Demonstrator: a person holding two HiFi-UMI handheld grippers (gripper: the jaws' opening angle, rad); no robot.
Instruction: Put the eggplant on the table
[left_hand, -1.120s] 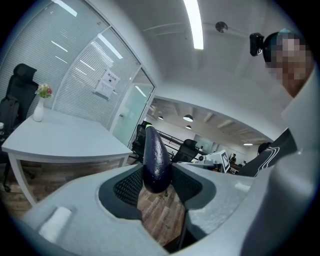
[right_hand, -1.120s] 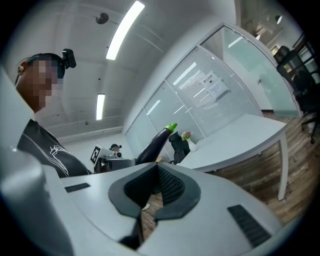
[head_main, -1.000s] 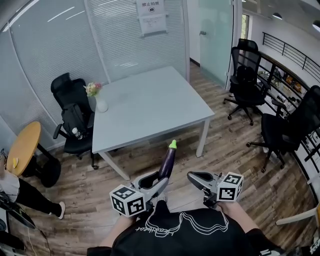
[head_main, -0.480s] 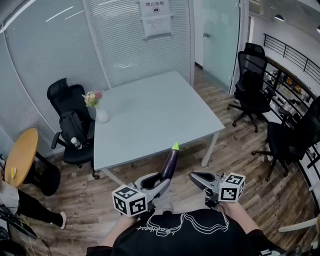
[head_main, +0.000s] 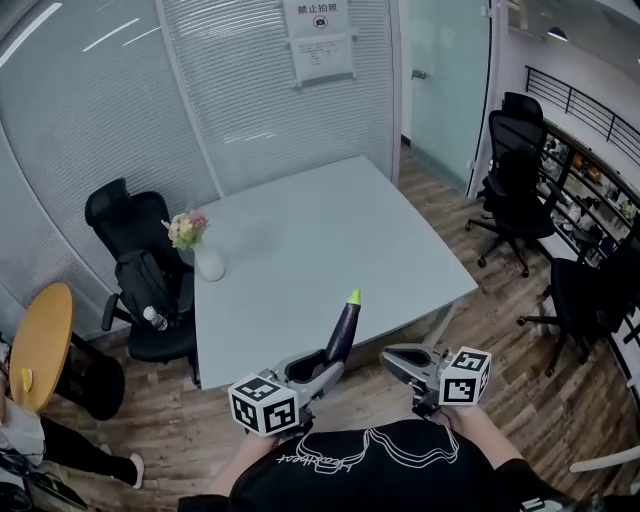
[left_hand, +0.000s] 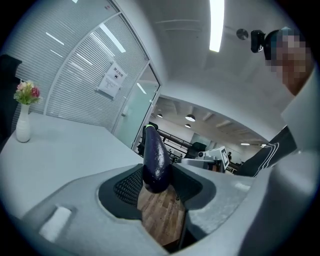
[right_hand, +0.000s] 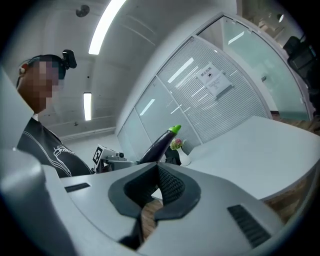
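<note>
A dark purple eggplant (head_main: 342, 328) with a green stem stands tilted, stem up, with my left gripper (head_main: 320, 368) shut on its lower end. The left gripper view shows the eggplant (left_hand: 155, 160) pinched between the ribbed pads. It hangs over the wood floor, just short of the near edge of the pale grey table (head_main: 300, 250). My right gripper (head_main: 392, 354) is beside it on the right, shut and empty; its pads meet at the tips in the right gripper view (right_hand: 159, 167). That view also shows the eggplant (right_hand: 159, 143) to its left.
A white vase of flowers (head_main: 205, 255) stands at the table's left edge. A black office chair (head_main: 135, 260) is beside it, and more black chairs (head_main: 520, 170) stand at the right. A round yellow table (head_main: 40, 340) is at far left, and glass walls are behind.
The table has come nearer and now lies just ahead of both grippers. The left gripper still holds the eggplant the same way; the right stays shut.
</note>
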